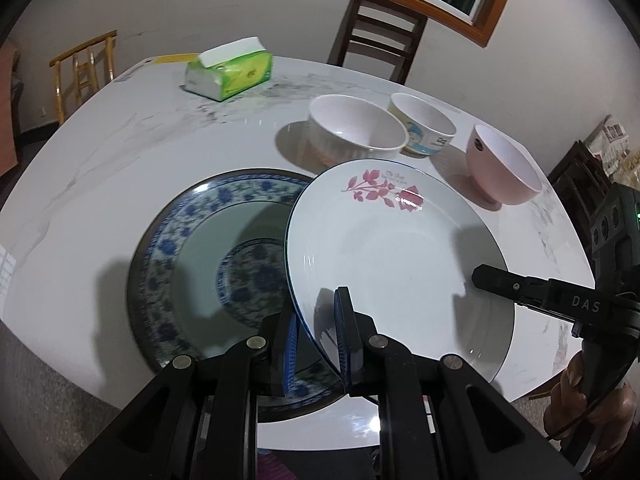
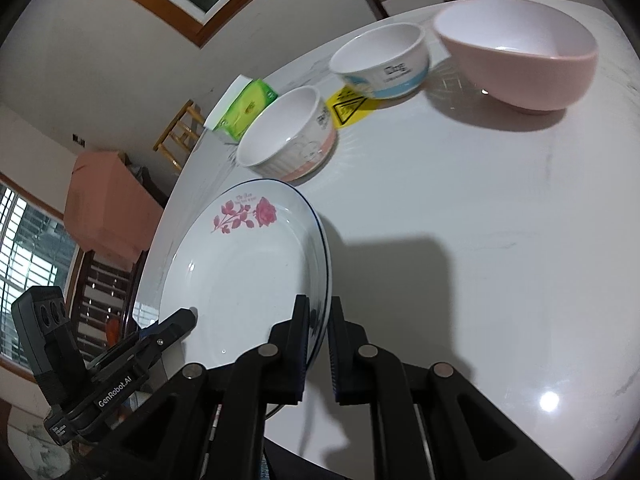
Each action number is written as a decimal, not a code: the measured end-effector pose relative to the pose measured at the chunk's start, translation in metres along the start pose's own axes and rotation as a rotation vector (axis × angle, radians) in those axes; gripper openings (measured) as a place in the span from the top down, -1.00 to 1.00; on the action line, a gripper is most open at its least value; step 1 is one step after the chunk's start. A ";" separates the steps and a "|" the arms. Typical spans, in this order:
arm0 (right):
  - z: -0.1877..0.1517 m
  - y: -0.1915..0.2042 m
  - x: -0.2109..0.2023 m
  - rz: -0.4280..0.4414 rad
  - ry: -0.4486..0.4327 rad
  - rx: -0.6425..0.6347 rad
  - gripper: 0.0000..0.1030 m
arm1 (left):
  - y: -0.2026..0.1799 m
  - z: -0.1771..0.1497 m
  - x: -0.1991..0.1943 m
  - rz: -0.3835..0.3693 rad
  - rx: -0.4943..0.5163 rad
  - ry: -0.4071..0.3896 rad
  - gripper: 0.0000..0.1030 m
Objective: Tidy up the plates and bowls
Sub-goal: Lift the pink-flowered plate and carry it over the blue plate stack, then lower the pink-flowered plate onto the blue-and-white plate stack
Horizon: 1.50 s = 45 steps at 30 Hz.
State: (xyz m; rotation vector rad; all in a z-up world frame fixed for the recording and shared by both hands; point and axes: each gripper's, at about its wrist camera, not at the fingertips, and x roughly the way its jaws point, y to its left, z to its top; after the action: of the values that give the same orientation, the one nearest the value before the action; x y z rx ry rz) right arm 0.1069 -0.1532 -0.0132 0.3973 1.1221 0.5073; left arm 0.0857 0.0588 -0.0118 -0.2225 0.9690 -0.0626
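Rose plate [image 1: 392, 256] held tilted off the surface [image 1: 120, 152], both hand-held grippers clamped on its rim: left hand-held gripper [image 1: 320, 332] at the plate's 7 o'clock edge, right hand-held gripper [image 2: 318, 344] at its 4 o'clock edge. Plate partly overlaps the blue-patterned plate [image 1: 192, 248], which lies flat at its 9 o'clock. Three bowls past the plate at 12 to 2 o'clock: ribbed white bowl [image 1: 356, 128], cartoon bowl [image 1: 424, 124], pink bowl [image 1: 504, 164]. Tissue pack [image 1: 230, 70] at 11 o'clock, well apart.

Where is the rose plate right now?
The rose plate is held tilted above the table by both tools, overlapping the blue patterned plate on its left, bowls just beyond.
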 end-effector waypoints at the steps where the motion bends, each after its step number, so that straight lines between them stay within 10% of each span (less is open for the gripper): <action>1: 0.000 0.003 0.002 0.001 0.005 -0.009 0.82 | 0.003 -0.001 -0.001 0.004 -0.006 -0.001 0.73; 45: 0.002 0.072 0.066 -0.031 0.119 -0.149 0.82 | 0.088 -0.013 -0.003 0.060 -0.151 0.016 0.67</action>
State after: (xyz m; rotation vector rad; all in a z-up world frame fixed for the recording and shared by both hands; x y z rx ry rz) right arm 0.1183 -0.0564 -0.0229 0.2219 1.1945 0.5899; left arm 0.0695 0.1428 -0.0356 -0.3322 0.9965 0.0647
